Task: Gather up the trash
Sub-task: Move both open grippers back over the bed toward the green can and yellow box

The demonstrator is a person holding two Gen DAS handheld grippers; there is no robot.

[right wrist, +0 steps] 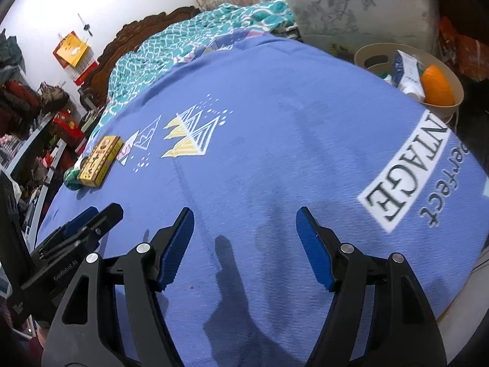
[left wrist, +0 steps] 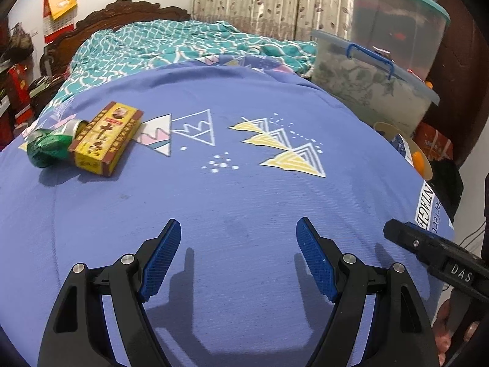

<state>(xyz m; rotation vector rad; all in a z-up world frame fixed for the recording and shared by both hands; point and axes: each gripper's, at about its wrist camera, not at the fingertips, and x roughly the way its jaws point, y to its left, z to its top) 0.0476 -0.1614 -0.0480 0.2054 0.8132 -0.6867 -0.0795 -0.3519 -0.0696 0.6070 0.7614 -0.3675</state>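
One yellow box (left wrist: 105, 137), one green can (left wrist: 49, 146), two empty claws.

Right hand-held gripper (right wrist: 244, 223) hovers agape over blue bedsheet (right wrist: 275, 140); yellow box (right wrist: 99, 160) lies far left.

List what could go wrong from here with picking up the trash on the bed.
1. The yellow box leans against the crushed green can; grabbing one may knock the other, and the can might roll off the near bed edge.
2. The blue bedspread is soft, so the open left gripper may pinch fabric.
3. The beige bin sits beyond the far edge, already holding items; a drop could miss.
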